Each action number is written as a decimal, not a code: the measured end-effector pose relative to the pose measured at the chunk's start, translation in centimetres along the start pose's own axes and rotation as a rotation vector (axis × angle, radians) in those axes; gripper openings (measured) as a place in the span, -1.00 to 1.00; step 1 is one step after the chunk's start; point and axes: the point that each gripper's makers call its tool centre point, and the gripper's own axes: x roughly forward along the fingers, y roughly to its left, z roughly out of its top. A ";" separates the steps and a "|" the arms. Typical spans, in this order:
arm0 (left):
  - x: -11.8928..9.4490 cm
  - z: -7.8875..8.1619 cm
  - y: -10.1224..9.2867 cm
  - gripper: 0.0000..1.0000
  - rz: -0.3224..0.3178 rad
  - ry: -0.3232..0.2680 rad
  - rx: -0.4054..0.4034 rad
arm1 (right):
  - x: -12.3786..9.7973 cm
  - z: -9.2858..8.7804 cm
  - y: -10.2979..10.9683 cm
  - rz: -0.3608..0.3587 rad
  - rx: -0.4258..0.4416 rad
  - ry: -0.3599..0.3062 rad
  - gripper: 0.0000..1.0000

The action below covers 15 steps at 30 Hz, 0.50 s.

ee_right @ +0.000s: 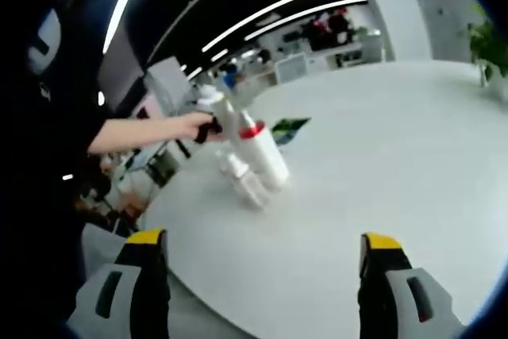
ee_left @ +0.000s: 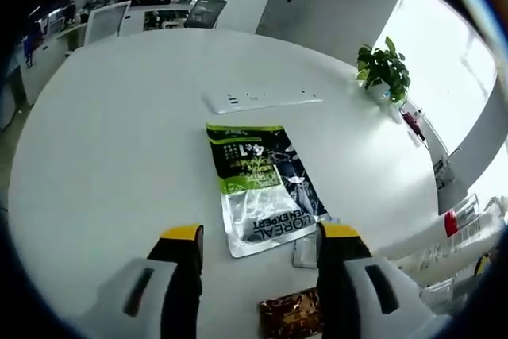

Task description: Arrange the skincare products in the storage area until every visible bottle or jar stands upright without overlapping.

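My left gripper (ee_left: 262, 236) is open over the white table (ee_left: 119, 156), with nothing between its yellow-tipped jaws. Just beyond it lies a flat green and silver sachet (ee_left: 262, 188) with a small clear packet (ee_left: 305, 250) tucked at its corner. A shiny brown packet (ee_left: 290, 313) lies between the jaws. White bottles with a red band (ee_left: 451, 224) stretch along the right edge, seemingly on their sides. My right gripper (ee_right: 263, 240) is open and empty, short of a red-capped white bottle (ee_right: 268, 160) and a smaller pale bottle (ee_right: 246, 180). The sachet (ee_right: 290, 126) lies behind them.
A white power strip (ee_left: 262, 99) lies beyond the sachet, and a potted plant (ee_left: 385, 73) stands at the far right. A person's arm (ee_right: 147, 134) reaches in from the left, the hand beside a tall white object (ee_right: 216, 109). The table edge (ee_right: 198, 263) curves close by.
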 end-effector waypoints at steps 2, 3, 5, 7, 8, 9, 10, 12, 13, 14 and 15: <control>0.7 0.5 0.1 0.21 -0.004 -0.016 0.012 | 0.1 -0.2 -0.1 -0.006 0.006 0.008 0.98; 1.1 0.7 0.3 0.18 -0.004 -0.016 0.014 | 0.2 -0.3 0.0 -0.004 0.007 0.011 0.98; 1.6 0.9 0.6 0.11 0.004 -0.018 0.018 | 0.3 -0.3 0.1 -0.001 0.007 0.012 0.98; 2.0 1.0 0.7 0.05 0.013 -0.016 0.022 | 0.4 -0.4 0.1 0.002 0.011 0.016 0.98; 2.2 1.0 0.7 0.04 0.018 -0.013 0.025 | 0.5 -0.4 0.1 0.000 0.013 0.018 0.98; 2.4 1.1 0.7 0.03 0.027 -0.012 0.042 | 0.6 -0.5 0.0 -0.001 0.014 0.019 0.98; 2.5 1.1 0.7 0.02 0.030 -0.014 0.053 | 0.7 -0.5 -0.1 -0.001 0.017 0.020 0.98; 2.8 1.2 0.9 -0.02 0.052 -0.014 0.066 | 0.8 -0.4 -0.2 -0.001 0.019 0.018 0.98; 3.0 1.3 0.9 -0.07 0.055 -0.022 0.073 | 0.8 -0.3 -0.2 0.000 0.019 0.016 0.98; 3.1 1.5 1.0 -0.09 0.065 -0.029 0.078 | 0.9 -0.3 -0.2 0.001 0.020 0.012 0.98; 3.2 1.6 1.1 -0.11 0.074 -0.031 0.081 | 1.0 -0.3 -0.2 0.002 0.021 0.012 0.98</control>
